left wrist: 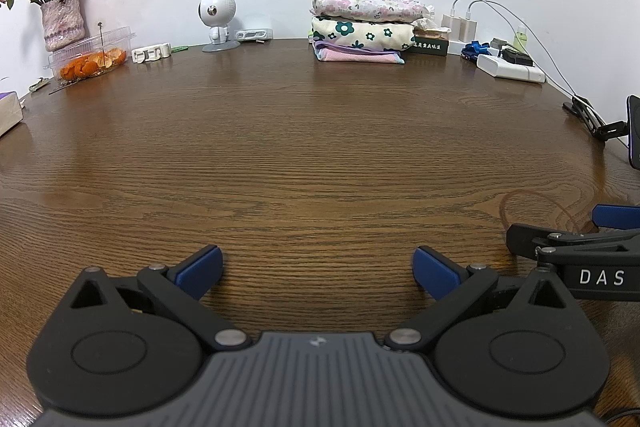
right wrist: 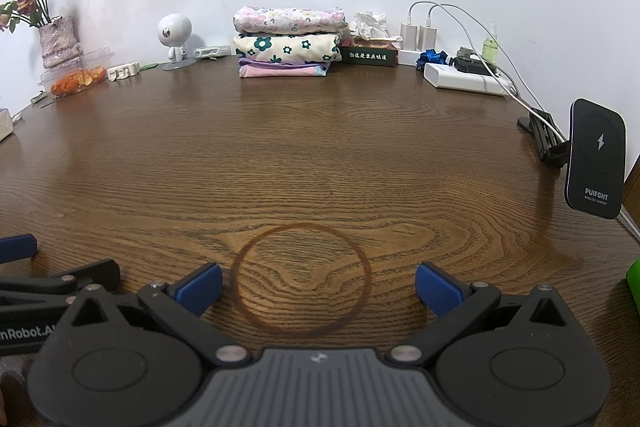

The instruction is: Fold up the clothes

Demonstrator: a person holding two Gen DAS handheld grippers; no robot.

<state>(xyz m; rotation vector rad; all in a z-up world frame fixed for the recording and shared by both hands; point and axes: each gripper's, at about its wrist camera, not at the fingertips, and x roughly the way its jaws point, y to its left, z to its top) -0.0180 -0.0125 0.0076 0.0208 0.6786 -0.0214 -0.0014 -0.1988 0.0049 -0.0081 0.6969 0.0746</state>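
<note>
A stack of folded clothes [left wrist: 362, 27] [right wrist: 289, 43] rests at the far edge of the brown wooden table [left wrist: 320, 155], against the wall: a pink floral piece on top, a cream piece with green flowers under it, pink and purple ones at the bottom. My left gripper [left wrist: 318, 269] hovers low over the near part of the table, open, nothing between its blue pads. My right gripper [right wrist: 318, 287] is open too, over a dark ring stain [right wrist: 300, 279]. The two grippers sit side by side, far from the stack. No loose garment shows on the table.
A vase of dried roses [left wrist: 60, 19], a plastic box of orange peel [left wrist: 90, 57] and a white astronaut figure [left wrist: 218, 21] line the back left. Tissue box [right wrist: 370, 53], chargers with cables [right wrist: 420, 35], a white power bank [right wrist: 466, 79] and a phone charger stand [right wrist: 596, 157] stand at right.
</note>
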